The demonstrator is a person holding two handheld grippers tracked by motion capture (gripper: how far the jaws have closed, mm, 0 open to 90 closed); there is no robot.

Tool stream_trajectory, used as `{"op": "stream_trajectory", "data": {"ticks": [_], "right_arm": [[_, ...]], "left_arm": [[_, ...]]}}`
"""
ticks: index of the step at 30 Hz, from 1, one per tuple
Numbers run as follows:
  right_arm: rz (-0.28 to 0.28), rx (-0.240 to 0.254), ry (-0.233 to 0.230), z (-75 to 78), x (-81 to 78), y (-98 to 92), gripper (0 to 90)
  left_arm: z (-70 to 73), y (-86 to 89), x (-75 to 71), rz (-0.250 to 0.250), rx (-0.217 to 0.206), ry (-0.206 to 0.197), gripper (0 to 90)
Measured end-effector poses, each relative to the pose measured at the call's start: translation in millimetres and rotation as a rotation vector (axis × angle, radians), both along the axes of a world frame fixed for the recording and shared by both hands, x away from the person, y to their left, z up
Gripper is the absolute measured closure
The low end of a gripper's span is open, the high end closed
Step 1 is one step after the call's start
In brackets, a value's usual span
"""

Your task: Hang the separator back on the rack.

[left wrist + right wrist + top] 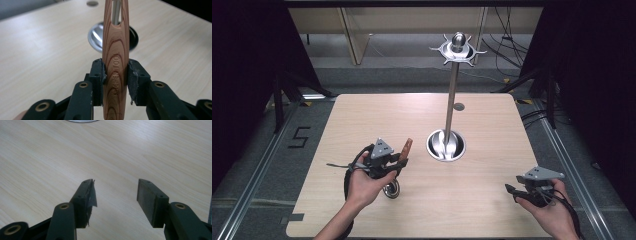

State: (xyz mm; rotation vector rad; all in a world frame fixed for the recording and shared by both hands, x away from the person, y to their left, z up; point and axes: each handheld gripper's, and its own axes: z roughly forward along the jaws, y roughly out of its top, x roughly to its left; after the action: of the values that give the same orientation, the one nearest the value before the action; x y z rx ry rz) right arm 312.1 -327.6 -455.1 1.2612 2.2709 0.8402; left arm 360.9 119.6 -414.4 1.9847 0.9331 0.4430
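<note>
My left gripper (pixel 400 161) is shut on the wooden handle (pixel 407 147) of a kitchen utensil, held over the table's front left. The utensil's shiny metal bowl end (pixel 391 190) hangs below the hand, near the tabletop. In the left gripper view, my left gripper (pixel 116 72) clamps the striped handle (pixel 116 45), which stands upright and has a slot near its top. A tall steel stand (pixel 452 95) rises from a round base (pixel 446 145) and carries a ring of hooks (pixel 457 49) at its top. My right gripper (pixel 510 189) (pixel 116 192) hovers open over the front right, holding nothing.
The light wooden table (pixel 362 115) has a small grey disc (pixel 459 106) behind the stand. Beyond the handle lies the stand's base (pixel 96 37). Dark tripod legs (pixel 277 100) stand left of the table, and cables (pixel 512 50) trail on the floor at the back right.
</note>
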Motion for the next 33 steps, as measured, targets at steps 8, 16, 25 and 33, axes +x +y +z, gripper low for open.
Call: {"op": "stream_trajectory", "data": {"ticks": [8,16,25,33], "right_arm": [[0.010,-0.007,-0.029,-1.1,1.2,-2.4,47.8],[0.011,-0.009,-0.032,-1.7,1.5,-3.3,47.6],[0.016,-0.010,-0.047,-1.8,2.2,-3.8,47.4],[-0.007,0.012,-0.032,-1.6,0.9,-2.0,46.9]], "left_arm": [[14.5,-3.4,-4.7,0.010,-0.093,-0.163,67.1],[24.3,-8.1,-6.4,0.000,-0.150,-0.232,67.1],[33.1,-11.1,-4.9,-0.012,-0.165,-0.315,67.1],[44.9,-14.1,-4.6,-0.017,-0.196,-0.347,67.0]]}}
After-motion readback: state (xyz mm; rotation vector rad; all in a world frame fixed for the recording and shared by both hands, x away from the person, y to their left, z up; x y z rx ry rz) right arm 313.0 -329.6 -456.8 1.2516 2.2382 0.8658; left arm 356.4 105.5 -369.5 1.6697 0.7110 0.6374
